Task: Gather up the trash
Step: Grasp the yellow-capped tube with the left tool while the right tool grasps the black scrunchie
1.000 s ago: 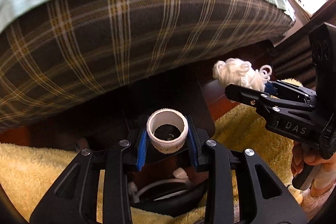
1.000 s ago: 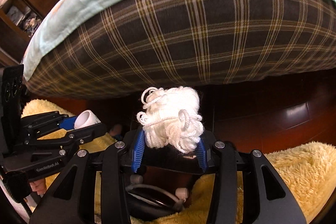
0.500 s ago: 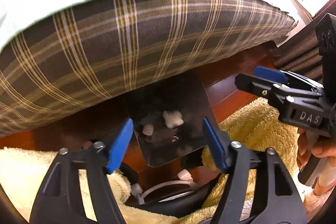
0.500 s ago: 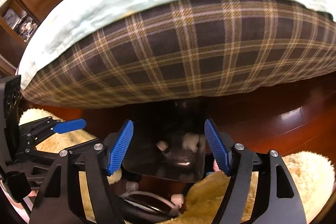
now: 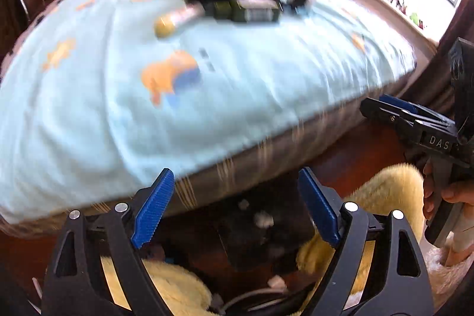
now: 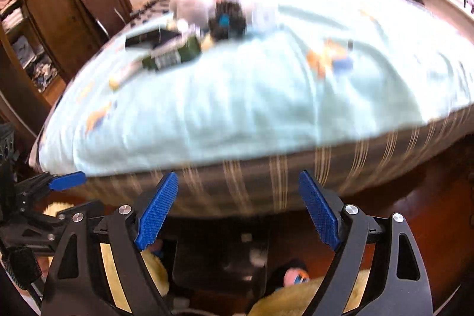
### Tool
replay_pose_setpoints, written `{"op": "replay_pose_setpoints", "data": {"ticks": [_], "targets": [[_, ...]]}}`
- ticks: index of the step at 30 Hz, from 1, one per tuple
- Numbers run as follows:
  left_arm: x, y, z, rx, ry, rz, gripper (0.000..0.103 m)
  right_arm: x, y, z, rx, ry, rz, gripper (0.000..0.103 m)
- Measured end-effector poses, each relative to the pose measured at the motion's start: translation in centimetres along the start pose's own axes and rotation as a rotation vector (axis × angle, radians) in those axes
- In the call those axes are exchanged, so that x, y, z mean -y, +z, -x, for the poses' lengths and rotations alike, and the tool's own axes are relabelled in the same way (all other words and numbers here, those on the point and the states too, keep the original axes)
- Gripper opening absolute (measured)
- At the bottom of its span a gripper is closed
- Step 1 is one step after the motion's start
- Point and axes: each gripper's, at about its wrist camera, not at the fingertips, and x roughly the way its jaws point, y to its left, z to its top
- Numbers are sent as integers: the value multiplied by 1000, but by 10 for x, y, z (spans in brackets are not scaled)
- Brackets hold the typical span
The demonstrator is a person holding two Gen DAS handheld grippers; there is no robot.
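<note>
Dark bin (image 5: 263,239) on the floor at 6 o'clock holds blurred white trash pieces (image 5: 262,219). Left claw (image 5: 237,209) and right claw (image 6: 237,209) are opening, empty. The right claw body reads "DAS".

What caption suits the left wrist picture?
Empty left gripper, jaws opening, above a dark bin beside the bed.

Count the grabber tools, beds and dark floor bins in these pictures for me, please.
Grippers: 2, the left gripper and the right gripper, jaws of both opening with nothing between them
bed: 1
dark bin: 1
Total: 4
</note>
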Motion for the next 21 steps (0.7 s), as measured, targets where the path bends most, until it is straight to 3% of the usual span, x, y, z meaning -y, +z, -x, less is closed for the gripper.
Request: {"op": "replay_pose_setpoints", "data": {"ticks": [7, 14, 16, 21], "targets": [[-21, 36, 3, 57, 68, 16, 81, 0, 41, -16, 88, -60, 29, 85], [-37, 68, -15, 83, 69, 32, 79, 16, 69, -47, 134, -102, 26, 85], [-43, 79, -21, 84, 74, 35, 74, 19, 76, -55, 138, -112, 34, 84], [-49, 97, -34, 89, 80, 29, 67, 23, 92, -76, 134, -103, 36, 72]]}}
